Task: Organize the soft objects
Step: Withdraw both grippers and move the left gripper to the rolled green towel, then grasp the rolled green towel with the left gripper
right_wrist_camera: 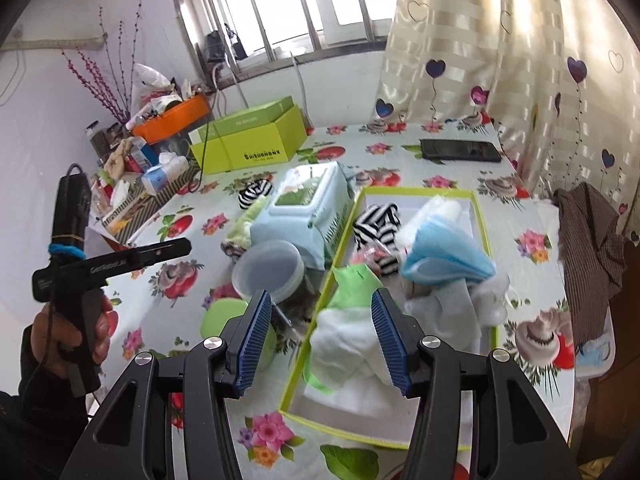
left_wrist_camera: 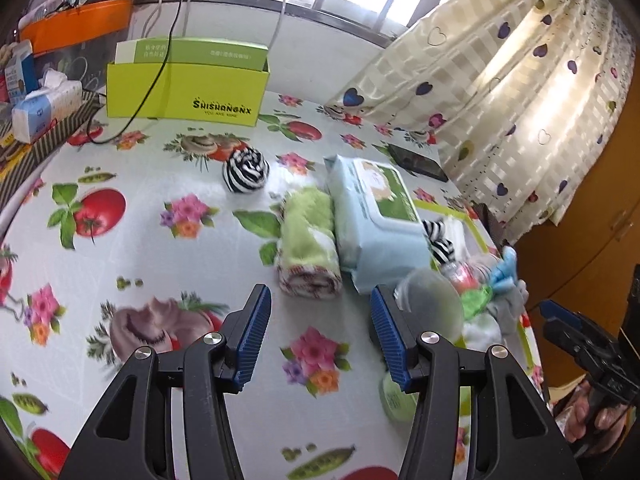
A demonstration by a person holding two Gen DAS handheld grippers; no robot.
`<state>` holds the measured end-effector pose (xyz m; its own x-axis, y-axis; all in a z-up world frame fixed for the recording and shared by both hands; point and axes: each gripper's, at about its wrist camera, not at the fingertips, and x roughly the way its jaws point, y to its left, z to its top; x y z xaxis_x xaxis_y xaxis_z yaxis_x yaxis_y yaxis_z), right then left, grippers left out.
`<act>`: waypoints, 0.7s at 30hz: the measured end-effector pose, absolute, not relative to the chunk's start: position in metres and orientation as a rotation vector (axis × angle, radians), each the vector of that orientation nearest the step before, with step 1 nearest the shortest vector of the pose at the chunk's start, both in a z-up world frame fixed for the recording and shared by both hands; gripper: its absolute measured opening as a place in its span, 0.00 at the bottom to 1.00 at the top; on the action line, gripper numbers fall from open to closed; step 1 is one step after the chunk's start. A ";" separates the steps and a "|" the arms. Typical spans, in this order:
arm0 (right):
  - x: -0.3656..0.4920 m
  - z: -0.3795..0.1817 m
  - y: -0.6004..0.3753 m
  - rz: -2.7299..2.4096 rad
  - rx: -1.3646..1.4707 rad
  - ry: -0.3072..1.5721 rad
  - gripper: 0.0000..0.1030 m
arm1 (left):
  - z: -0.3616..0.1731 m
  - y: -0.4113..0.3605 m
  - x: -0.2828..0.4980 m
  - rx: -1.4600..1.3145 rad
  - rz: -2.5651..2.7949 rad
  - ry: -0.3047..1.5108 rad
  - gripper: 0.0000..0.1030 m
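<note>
The rolled green towel [left_wrist_camera: 308, 248] lies on the worktop [left_wrist_camera: 120, 248] beside the wipes pack [left_wrist_camera: 376, 216], just ahead of the left tool [left_wrist_camera: 320, 336], whose jaws stand apart and empty. Over the lime-rimmed tray [right_wrist_camera: 486, 240] of soft cloths [right_wrist_camera: 348, 340], the right tool [right_wrist_camera: 320, 340] is likewise released, grasping nothing.

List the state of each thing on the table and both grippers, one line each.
left gripper: open, empty.
right gripper: open, empty, above the tray.
shallow tray: holds soft items.
striped sock ball: rolled, outside the tray.
green towel: rolled, beside the wipes.
wipes pack: lid closed.
green box: open.
phone: screen dark.
</note>
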<state>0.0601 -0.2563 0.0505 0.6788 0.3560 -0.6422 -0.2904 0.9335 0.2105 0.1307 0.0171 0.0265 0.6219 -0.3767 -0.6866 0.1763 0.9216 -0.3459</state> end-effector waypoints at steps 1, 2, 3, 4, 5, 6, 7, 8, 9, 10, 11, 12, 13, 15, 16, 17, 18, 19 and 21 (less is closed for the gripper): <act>0.062 0.051 -0.256 0.367 0.093 0.737 0.50 | 0.027 0.017 0.135 -0.251 -0.320 0.836 0.51; 0.063 0.052 -0.255 0.369 0.092 0.736 0.50 | 0.027 0.018 0.140 -0.252 -0.323 0.834 0.51; 0.065 0.052 -0.255 0.371 0.092 0.736 0.50 | 0.026 0.018 0.146 -0.255 -0.323 0.837 0.51; 0.067 0.053 -0.254 0.372 0.092 0.736 0.50 | 0.024 0.018 0.152 -0.256 -0.320 0.838 0.51; 0.070 0.053 -0.254 0.373 0.090 0.737 0.50 | 0.023 0.018 0.158 -0.255 -0.319 0.838 0.51; 0.071 0.053 -0.254 0.374 0.088 0.738 0.50 | 0.021 0.017 0.163 -0.254 -0.321 0.838 0.51; 0.074 0.052 -0.253 0.374 0.086 0.740 0.50 | 0.018 0.016 0.169 -0.254 -0.321 0.843 0.51; 0.076 0.052 -0.254 0.375 0.085 0.741 0.50 | 0.014 0.014 0.175 -0.252 -0.325 0.846 0.51; 0.078 0.052 -0.253 0.375 0.084 0.741 0.50 | 0.012 0.012 0.179 -0.248 -0.331 0.844 0.51; 0.080 0.052 -0.253 0.375 0.083 0.743 0.50 | 0.008 0.010 0.184 -0.241 -0.333 0.845 0.51; 0.082 0.051 -0.253 0.375 0.083 0.745 0.50 | 0.004 0.009 0.189 -0.237 -0.329 0.850 0.51; 0.085 0.050 -0.253 0.373 0.082 0.747 0.50 | 0.001 0.007 0.193 -0.235 -0.329 0.853 0.51; 0.087 0.049 -0.253 0.372 0.082 0.750 0.50 | -0.003 0.005 0.198 -0.234 -0.335 0.853 0.51; 0.092 0.047 -0.254 0.371 0.081 0.756 0.50 | -0.011 0.001 0.206 -0.226 -0.340 0.868 0.51; 0.094 0.046 -0.253 0.370 0.081 0.760 0.50 | -0.014 0.000 0.209 -0.224 -0.344 0.873 0.51; 0.096 0.045 -0.253 0.369 0.081 0.763 0.50 | -0.018 -0.002 0.212 -0.223 -0.348 0.880 0.51; 0.098 0.044 -0.253 0.369 0.080 0.765 0.50 | -0.022 -0.003 0.215 -0.224 -0.351 0.890 0.51; 0.100 0.043 -0.253 0.369 0.079 0.768 0.50 | -0.026 -0.004 0.217 -0.228 -0.356 0.902 0.51; 0.102 0.042 -0.251 0.368 0.077 0.773 0.50 | -0.032 -0.006 0.219 -0.237 -0.370 0.919 0.46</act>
